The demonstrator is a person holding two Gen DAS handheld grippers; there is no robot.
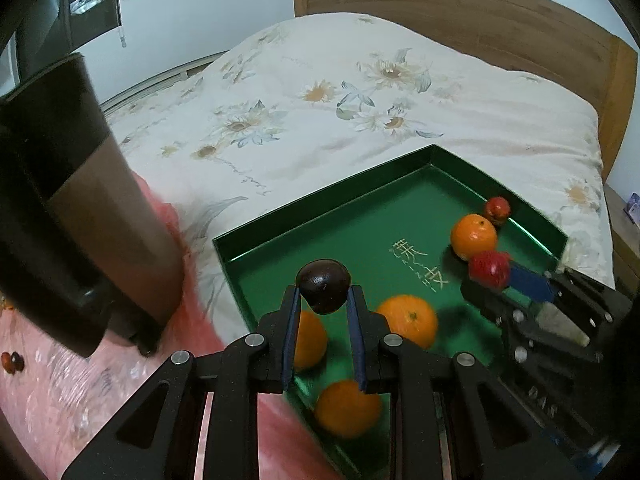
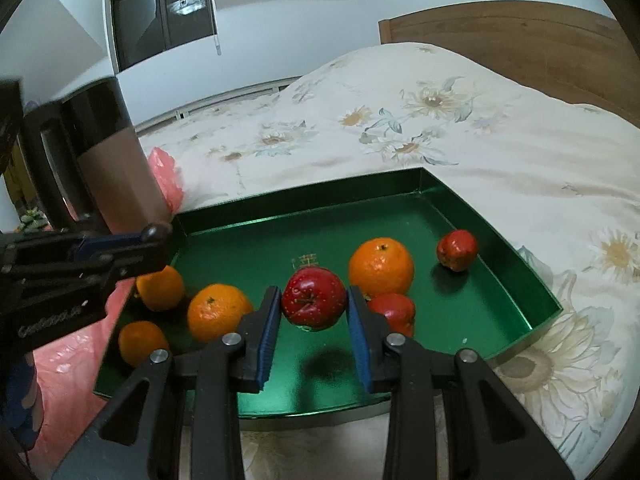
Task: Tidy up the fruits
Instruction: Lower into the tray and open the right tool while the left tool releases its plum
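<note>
A green tray [image 1: 280, 264] [image 2: 460, 312] lies on the bed and holds several oranges [image 1: 407, 320] [image 2: 219, 311] and small red apples [image 1: 497, 209] [image 2: 457, 249]. My left gripper [image 1: 323, 292] is shut on a dark brown round fruit [image 1: 323, 280] and holds it above the tray's near left part. The right wrist view shows that gripper [image 2: 152, 240] at the left, over the tray's corner. My right gripper [image 2: 314, 296] is shut on a red apple [image 2: 314, 300] above the tray's middle. In the left wrist view that right gripper [image 1: 494, 276] and its apple [image 1: 490, 269] hang beside an orange [image 1: 474, 237].
A tall dark jug [image 1: 80, 200] [image 2: 108, 152] with a handle stands left of the tray on a pink plastic bag [image 1: 60, 380]. Two small dark fruits [image 1: 12, 362] lie on that bag. A floral quilt [image 1: 320, 100] covers the bed, with a wooden headboard [image 1: 480, 12] behind.
</note>
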